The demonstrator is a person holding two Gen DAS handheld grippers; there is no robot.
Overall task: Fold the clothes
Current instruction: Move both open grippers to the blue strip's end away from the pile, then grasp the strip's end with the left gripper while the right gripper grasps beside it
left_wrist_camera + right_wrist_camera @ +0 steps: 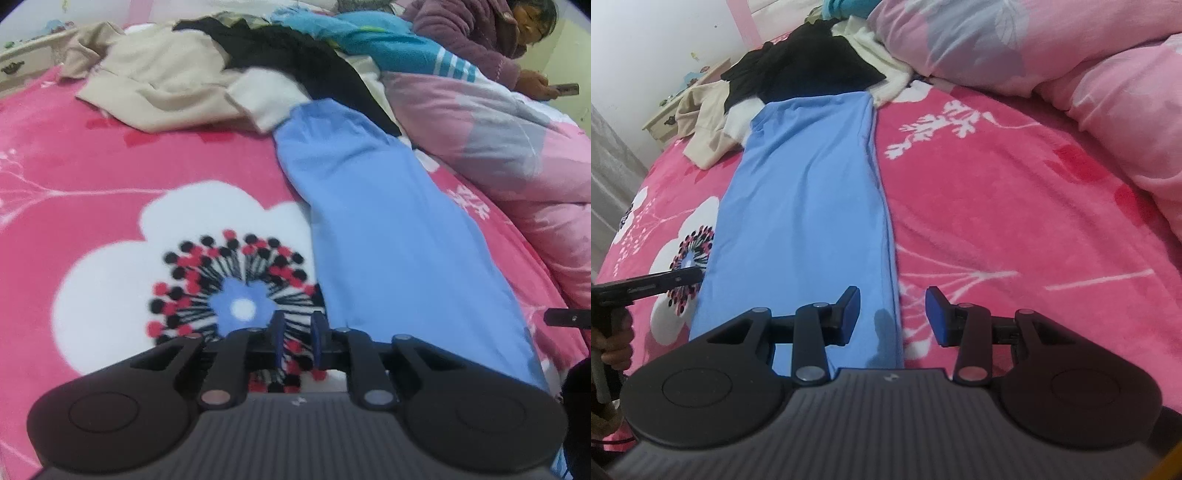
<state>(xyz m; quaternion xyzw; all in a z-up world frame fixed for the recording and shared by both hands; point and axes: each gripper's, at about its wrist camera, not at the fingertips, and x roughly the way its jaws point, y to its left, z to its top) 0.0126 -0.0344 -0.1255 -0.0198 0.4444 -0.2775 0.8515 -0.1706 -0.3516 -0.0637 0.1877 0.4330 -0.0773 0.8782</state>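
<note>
From the left wrist, left gripper narrowly parted, empty, beside blue garment folded into a long strip on the bed; from the right wrist, right gripper spread wide over its near end, crosswise folds and heaped clothes seemingly remaining.

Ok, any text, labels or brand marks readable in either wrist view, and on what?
No legible text in either view.
Small white mark on the left gripper body: too small to read.
Matching mark on the right gripper body: too small to read.
White print on the pink blanket: possibly characters, too blurred to read.
</note>
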